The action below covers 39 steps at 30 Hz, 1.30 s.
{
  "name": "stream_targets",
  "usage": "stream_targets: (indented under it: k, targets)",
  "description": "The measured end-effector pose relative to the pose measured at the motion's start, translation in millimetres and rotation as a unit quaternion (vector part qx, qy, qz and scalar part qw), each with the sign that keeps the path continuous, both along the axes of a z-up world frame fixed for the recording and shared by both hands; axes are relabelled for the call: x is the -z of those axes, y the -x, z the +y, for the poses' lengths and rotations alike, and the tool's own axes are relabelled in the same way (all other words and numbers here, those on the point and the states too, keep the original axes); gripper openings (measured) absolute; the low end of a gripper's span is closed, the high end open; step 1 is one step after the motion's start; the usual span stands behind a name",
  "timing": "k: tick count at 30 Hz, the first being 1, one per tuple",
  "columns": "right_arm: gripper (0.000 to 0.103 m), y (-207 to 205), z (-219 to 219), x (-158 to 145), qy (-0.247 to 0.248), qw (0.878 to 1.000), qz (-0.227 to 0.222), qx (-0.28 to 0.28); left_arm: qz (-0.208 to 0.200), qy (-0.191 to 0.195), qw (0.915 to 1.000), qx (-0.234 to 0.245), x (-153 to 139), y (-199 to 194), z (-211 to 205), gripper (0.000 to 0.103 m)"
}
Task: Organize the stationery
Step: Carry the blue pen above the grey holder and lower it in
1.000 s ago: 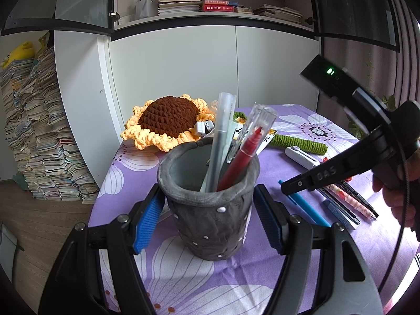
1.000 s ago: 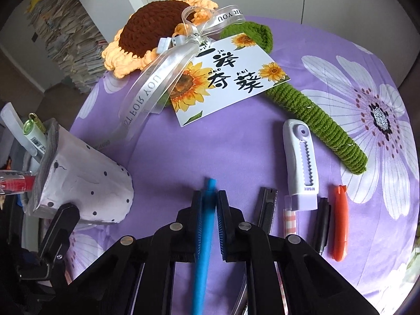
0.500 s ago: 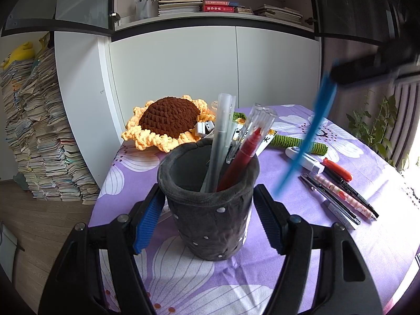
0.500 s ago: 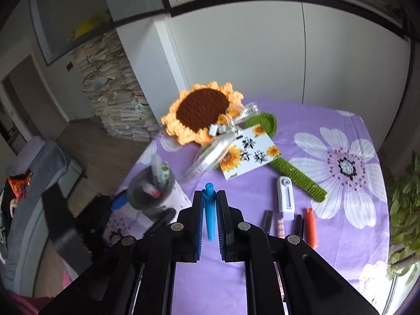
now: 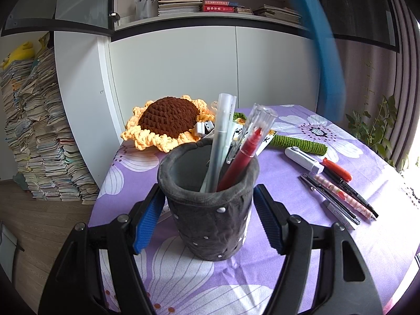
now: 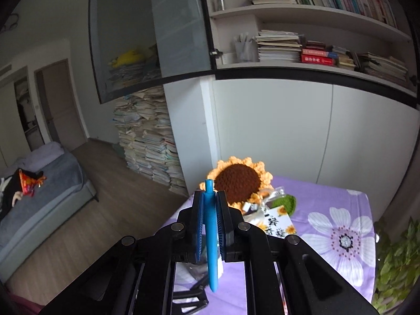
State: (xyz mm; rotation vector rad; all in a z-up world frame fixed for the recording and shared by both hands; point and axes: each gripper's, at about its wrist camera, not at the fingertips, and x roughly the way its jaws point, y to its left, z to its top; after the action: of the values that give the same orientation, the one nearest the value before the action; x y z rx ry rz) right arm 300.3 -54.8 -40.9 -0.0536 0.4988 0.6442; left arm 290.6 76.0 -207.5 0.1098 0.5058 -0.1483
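Above the purple flowered tablecloth (image 5: 309, 249) | my right gripper (image 6: 210, 225) clamps blue plastic pen (image 6: 211, 239) | left gripper (image 5: 207, 220) fingers brace grey felt pen cup (image 5: 210, 210) | step: transfer | next: tip pen down over cup mouth, release.

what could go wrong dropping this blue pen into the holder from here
The blue pen is clamped near its middle by the right gripper, so it could pivot on the way down. The pen holder already has a red pen and clear pens leaning across the opening; the tip may hit them. The left gripper brackets the soft holder, which could tip if bumped.
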Motion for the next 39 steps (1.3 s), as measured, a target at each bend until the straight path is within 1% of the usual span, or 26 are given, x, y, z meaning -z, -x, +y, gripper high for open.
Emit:
stream_targets:
  k: [4, 7, 10, 14, 19, 20, 21, 22, 23, 24, 26, 28, 31, 36, 38, 39]
  targets:
    - [0.011, -12, 10, 6, -0.011, 1.0, 0.008, -0.015, 0.0, 0.0, 1.0, 0.0, 0, 0, 0, 0.069]
    - [0.011, -22, 16, 15, -0.017, 0.999, 0.026, -0.02, -0.001, 0.0, 1.0, 0.0, 0, 1, -1, 0.069]
    - [0.011, -30, 17, 29, -0.013, 0.999, 0.048, -0.019, -0.001, -0.001, 1.0, 0.0, 0, 1, -1, 0.069]
    - [0.011, -40, 16, 47, -0.002, 0.996, 0.088, -0.025, -0.002, -0.001, 1.0, 0.001, 0, 1, -2, 0.069]
    - [0.012, -68, 5, 65, -0.03, 0.986, 0.163, -0.034, -0.002, -0.002, 1.0, 0.0, 0, 2, -3, 0.069]
    - [0.014, -77, 4, 69, -0.031, 0.982, 0.183, -0.036, -0.002, -0.002, 1.0, 0.0, 0, 2, -3, 0.069]
    - [0.027, -87, 5, 74, -0.028, 0.978, 0.202, -0.037, -0.002, -0.002, 1.0, 0.0, 0, 1, -3, 0.069]
    - [0.045, -96, 8, 80, -0.021, 0.974, 0.223, -0.036, -0.002, -0.002, 1.0, 0.0, 0, 1, -3, 0.069]
    - [0.054, -106, 10, 86, -0.014, 0.969, 0.245, -0.033, -0.002, -0.002, 1.0, 0.0, 0, 2, -3, 0.069]
    - [0.059, -116, 14, 94, -0.008, 0.963, 0.269, -0.032, -0.002, -0.002, 1.0, 0.0, 0, 2, -3, 0.069]
    - [0.059, -131, 20, 105, -0.002, 0.954, 0.299, -0.03, -0.002, -0.002, 1.0, 0.0, 1, 1, -3, 0.069]
    - [0.059, -142, 28, 112, 0.008, 0.947, 0.318, -0.037, -0.001, -0.001, 1.0, 0.0, 1, 2, -3, 0.069]
    - [0.059, -156, 40, 122, 0.028, 0.94, 0.337, -0.032, 0.001, 0.0, 1.0, 0.0, 1, 1, -2, 0.069]
    - [0.057, -170, 61, 129, 0.045, 0.928, 0.366, -0.052, 0.001, 0.001, 1.0, 0.0, 1, 1, -3, 0.069]
    - [0.053, -177, 68, 132, 0.053, 0.924, 0.374, -0.051, 0.001, 0.001, 1.0, 0.0, 1, 1, -3, 0.069]
    - [0.043, -181, 71, 134, 0.055, 0.922, 0.381, -0.049, 0.001, 0.001, 1.0, 0.0, 1, 1, -3, 0.069]
